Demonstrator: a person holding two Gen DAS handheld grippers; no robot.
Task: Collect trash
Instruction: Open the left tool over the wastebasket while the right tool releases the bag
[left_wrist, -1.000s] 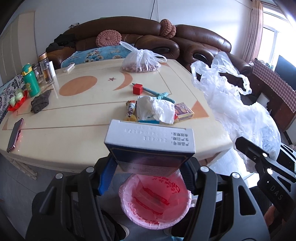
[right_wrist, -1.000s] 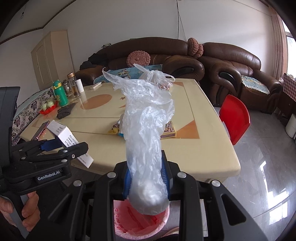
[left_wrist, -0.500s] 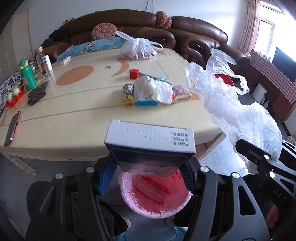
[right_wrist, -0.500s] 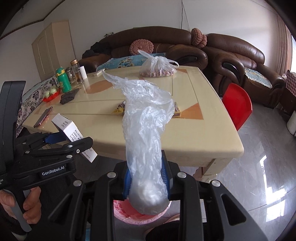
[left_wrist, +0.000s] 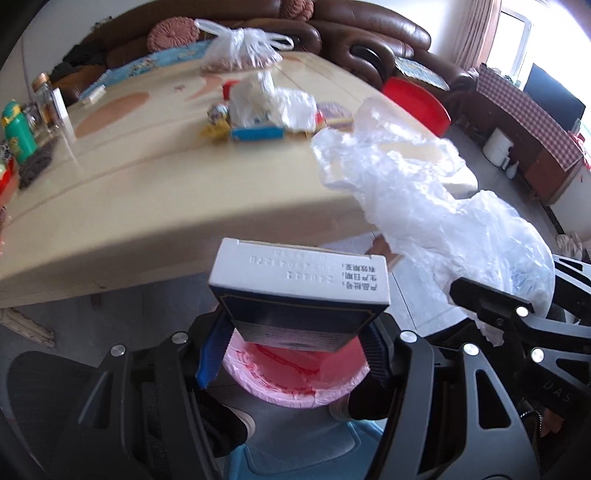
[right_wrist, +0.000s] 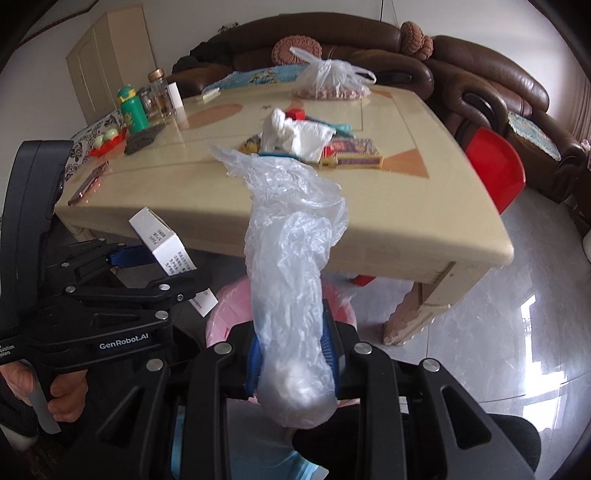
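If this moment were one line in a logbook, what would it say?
left gripper: shut on box | right gripper: shut on plastic bag | both above pink-lined bin | table: litter remains

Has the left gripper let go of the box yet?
No: the left gripper is shut on the box, holding it above the pink-lined bin.

The left gripper (right_wrist: 122, 295) has white letters on its side that say "GenRobot.AI". The small box (left_wrist: 299, 280) shows upside-down Chinese words and a row of numbers, too blurry to read. The pink bin bag (left_wrist: 295, 373) has red writing, also unclear.
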